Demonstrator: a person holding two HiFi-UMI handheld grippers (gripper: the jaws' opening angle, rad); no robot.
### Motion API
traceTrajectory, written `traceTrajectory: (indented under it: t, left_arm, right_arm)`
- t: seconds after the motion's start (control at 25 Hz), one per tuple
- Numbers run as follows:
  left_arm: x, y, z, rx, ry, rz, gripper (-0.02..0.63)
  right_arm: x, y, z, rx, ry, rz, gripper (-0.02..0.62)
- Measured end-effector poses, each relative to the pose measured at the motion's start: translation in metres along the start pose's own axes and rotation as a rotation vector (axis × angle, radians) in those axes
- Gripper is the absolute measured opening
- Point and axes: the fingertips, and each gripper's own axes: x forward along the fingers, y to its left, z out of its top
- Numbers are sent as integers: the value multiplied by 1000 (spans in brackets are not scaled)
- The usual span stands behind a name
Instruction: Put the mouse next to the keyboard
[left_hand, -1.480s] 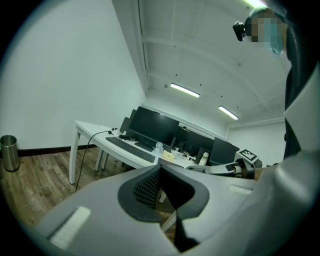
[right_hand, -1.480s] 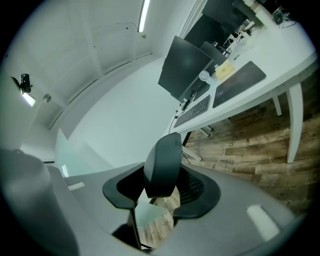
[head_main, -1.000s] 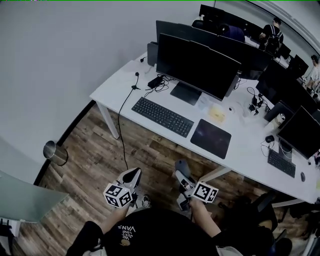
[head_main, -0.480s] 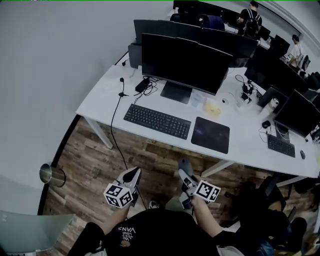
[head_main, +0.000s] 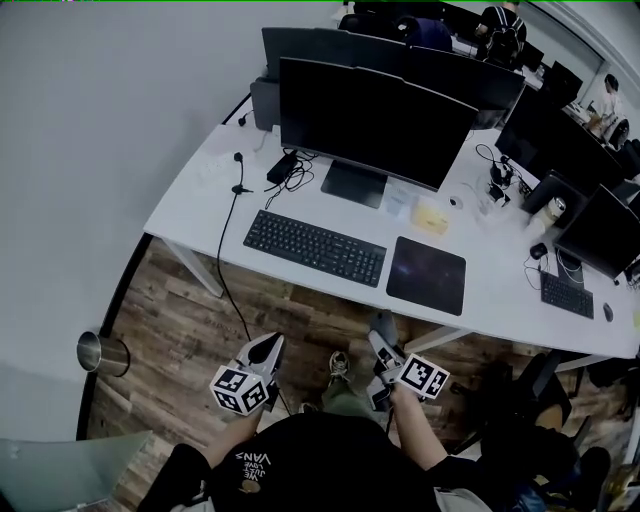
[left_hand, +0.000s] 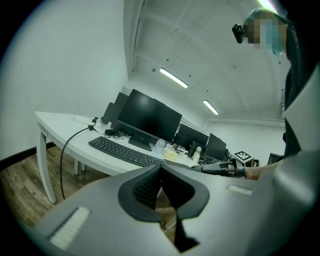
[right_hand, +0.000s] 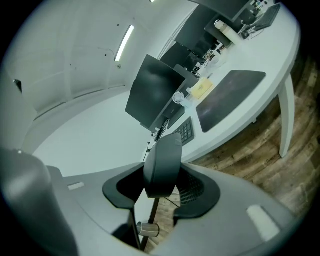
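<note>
A grey mouse (right_hand: 162, 155) stands on end between the jaws of my right gripper (right_hand: 162, 176), which is shut on it. In the head view that gripper (head_main: 383, 330) hovers over the wood floor, short of the white desk (head_main: 200, 195). The black keyboard (head_main: 314, 247) lies in front of the big monitor (head_main: 370, 120), with a dark mouse pad (head_main: 427, 275) to its right. My left gripper (head_main: 266, 347) is beside the right one, also short of the desk. Its jaws meet at the tips (left_hand: 160, 167) with nothing between them. The left gripper view shows the keyboard (left_hand: 125, 151) ahead.
A black cable (head_main: 225, 260) hangs off the desk's front edge near the left leg. A steel bin (head_main: 100, 353) stands on the floor at left. A second keyboard (head_main: 567, 296) and small mouse (head_main: 539, 250) lie at the right. People sit at the far desks.
The desk has shifted left and slightly nearer in the head view. My right gripper with the mouse has moved a little to the right; a shoe now shows between the grippers.
</note>
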Motion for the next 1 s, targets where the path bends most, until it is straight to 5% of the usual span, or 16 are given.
traceTrajectory:
  t: [1.0]
  left_arm:
    - [185, 34, 63, 8, -17, 45, 2]
  right_arm:
    - [121, -103, 159, -41, 59, -143, 184]
